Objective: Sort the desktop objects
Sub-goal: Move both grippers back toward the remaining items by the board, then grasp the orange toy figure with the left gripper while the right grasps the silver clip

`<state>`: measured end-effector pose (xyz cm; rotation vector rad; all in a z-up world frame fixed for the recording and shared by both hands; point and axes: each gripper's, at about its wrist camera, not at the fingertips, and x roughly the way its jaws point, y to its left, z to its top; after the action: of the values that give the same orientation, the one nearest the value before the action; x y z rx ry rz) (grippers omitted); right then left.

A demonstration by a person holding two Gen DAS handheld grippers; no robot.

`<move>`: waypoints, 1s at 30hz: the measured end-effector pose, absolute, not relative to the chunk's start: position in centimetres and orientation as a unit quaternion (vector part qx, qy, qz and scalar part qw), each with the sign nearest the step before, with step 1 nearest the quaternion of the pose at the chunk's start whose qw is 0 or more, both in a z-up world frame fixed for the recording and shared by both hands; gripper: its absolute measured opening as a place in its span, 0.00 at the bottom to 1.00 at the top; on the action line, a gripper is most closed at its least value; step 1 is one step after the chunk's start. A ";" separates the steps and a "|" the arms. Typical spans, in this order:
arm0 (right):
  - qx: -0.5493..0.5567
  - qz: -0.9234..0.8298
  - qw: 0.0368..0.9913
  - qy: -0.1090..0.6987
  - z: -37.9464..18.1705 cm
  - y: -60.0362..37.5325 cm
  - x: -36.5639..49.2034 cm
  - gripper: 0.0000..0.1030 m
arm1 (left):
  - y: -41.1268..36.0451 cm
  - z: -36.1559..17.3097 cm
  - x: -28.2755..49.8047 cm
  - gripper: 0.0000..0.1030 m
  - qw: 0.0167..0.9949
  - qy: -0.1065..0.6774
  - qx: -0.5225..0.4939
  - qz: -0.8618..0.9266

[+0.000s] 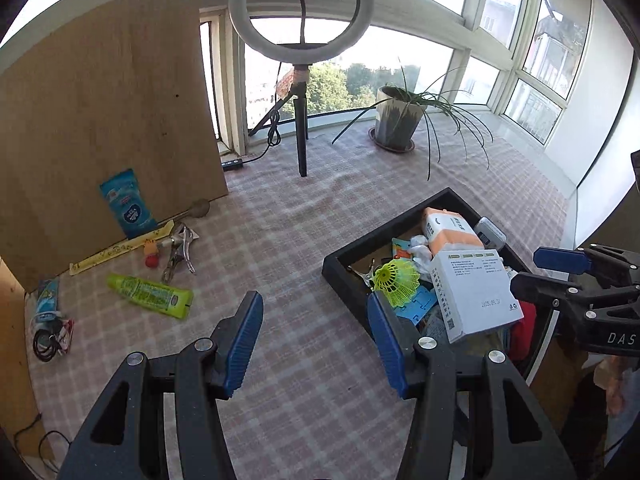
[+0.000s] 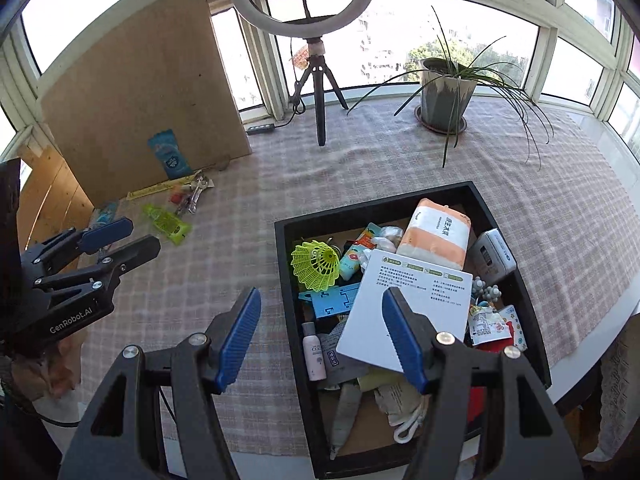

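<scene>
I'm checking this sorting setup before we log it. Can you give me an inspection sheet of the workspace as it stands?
Surface: checked tablecloth covers the table, wrinkled near the tripod.
Job's things: black tray is piled with a white box, tissue pack, yellow-green shuttlecock and small bottle.
Clutter: green tube, pliers, blue pouch and ruler lie by the wooden board.
Grippers: left hand-held gripper and right hand-held gripper are both open and hold nothing.
Cables: black cord runs from the ring light; coiled black cable at the left edge.
Surroundings: potted plant, windows behind.
</scene>
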<state>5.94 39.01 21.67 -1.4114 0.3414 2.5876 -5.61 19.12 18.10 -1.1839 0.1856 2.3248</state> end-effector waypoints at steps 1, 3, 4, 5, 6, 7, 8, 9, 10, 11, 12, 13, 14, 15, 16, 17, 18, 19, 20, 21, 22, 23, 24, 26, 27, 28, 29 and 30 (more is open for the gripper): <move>-0.474 0.869 0.082 0.111 21.7 38.0 5.8 0.60 | 18.2 18.0 -5.5 0.50 0.254 0.067 -0.439 0.859; -0.474 0.871 0.075 0.103 21.7 36.3 5.5 0.60 | 16.5 17.9 -5.3 0.50 0.246 0.064 -0.441 0.861; -0.473 0.872 0.073 0.101 21.7 35.5 5.4 0.60 | 15.6 17.8 -5.2 0.50 0.242 0.062 -0.442 0.861; -0.473 0.873 0.069 0.099 21.6 34.7 5.3 0.60 | 14.8 17.8 -5.1 0.50 0.239 0.061 -0.443 0.862; -0.474 0.873 0.064 0.099 21.5 34.0 5.2 0.60 | 14.1 17.7 -4.9 0.50 0.235 0.061 -0.443 0.863; -0.475 0.872 0.060 0.100 21.4 33.2 5.1 0.60 | 13.3 17.6 -4.8 0.50 0.231 0.061 -0.443 0.864; -0.475 0.873 0.058 0.099 21.2 32.6 5.0 0.60 | 12.6 17.5 -4.7 0.50 0.227 0.059 -0.445 0.864; -0.475 0.873 0.056 0.098 21.1 31.9 4.8 0.60 | 11.9 17.4 -4.7 0.50 0.224 0.056 -0.447 0.864; -0.476 0.873 0.053 0.098 20.9 31.3 4.7 0.60 | 11.2 17.2 -4.7 0.51 0.219 0.053 -0.450 0.864; -0.476 0.872 0.052 0.098 20.8 30.8 4.6 0.60 | 10.4 17.1 -4.7 0.50 0.213 0.051 -0.452 0.865; -0.477 0.872 0.049 0.096 20.7 30.3 4.4 0.60 | 9.7 17.0 -4.8 0.50 0.206 0.046 -0.453 0.866; -0.478 0.872 0.048 0.095 20.5 29.9 4.2 0.60 | 8.9 16.9 -4.8 0.50 0.199 0.041 -0.455 0.867; -0.479 0.872 0.044 0.095 20.5 29.6 3.9 0.60 | 8.0 17.0 -4.9 0.50 0.191 0.034 -0.456 0.869; -0.480 0.871 0.039 0.096 20.4 29.3 3.7 0.60 | 7.1 17.1 -5.0 0.50 0.183 0.028 -0.456 0.870; -0.481 0.871 0.031 0.096 20.4 29.0 3.4 0.60 | 6.2 17.2 -5.2 0.50 0.173 0.022 -0.456 0.873; -0.482 0.870 0.021 0.096 20.5 28.9 3.0 0.60 | 5.2 17.4 -5.4 0.50 0.162 0.018 -0.455 0.875; -0.482 0.871 0.012 0.096 20.5 28.7 2.6 0.60 | 4.2 17.5 -5.7 0.50 0.148 0.013 -0.453 0.879; -0.482 0.871 0.001 0.097 20.5 28.6 2.1 0.60 | 3.2 17.7 -6.0 0.50 0.134 0.008 -0.451 0.883; -0.481 0.871 -0.008 0.098 20.5 28.5 1.6 0.60 | 2.2 17.9 -6.3 0.50 0.119 0.002 -0.448 0.886; -0.481 0.871 -0.019 0.101 20.5 28.4 1.0 0.61 | 1.3 18.0 -6.5 0.50 0.103 -0.004 -0.446 0.889; -0.483 0.869 -0.032 0.102 20.2 28.4 0.2 0.62 | 0.3 18.0 -6.9 0.50 0.087 -0.013 -0.447 0.890; -0.487 0.866 -0.038 0.105 19.9 28.3 -0.5 0.63 | -0.6 18.0 -7.1 0.50 0.075 -0.023 -0.448 0.890; -0.491 0.863 -0.041 0.111 19.6 28.4 -1.2 0.63 | -1.3 18.0 -7.5 0.50 0.067 -0.028 -0.449 0.890; -0.493 0.860 -0.056 0.125 19.1 28.7 -2.8 0.63 | -2.3 18.0 -8.2 0.50 0.042 -0.027 -0.448 0.892; -0.496 0.857 -0.061 0.127 18.9 28.8 -3.7 0.63 | -2.6 17.9 -8.5 0.50 0.035 -0.026 -0.447 0.893; -0.499 0.855 -0.063 0.128 18.8 28.8 -4.6 0.63 | -2.8 17.9 -8.8 0.50 0.032 -0.026 -0.446 0.894; -0.500 0.854 -0.068 0.126 18.7 28.9 -5.6 0.63 | -3.0 17.7 -9.2 0.50 0.031 -0.029 -0.447 0.894; -0.500 0.855 -0.070 0.121 18.7 28.8 -6.6 0.63 | -3.2 17.5 -9.6 0.50 0.029 -0.032 -0.448 0.893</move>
<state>-6.55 28.82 18.70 -1.6439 0.3970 2.8130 -9.57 -3.19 17.54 -1.3816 -0.1001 2.7549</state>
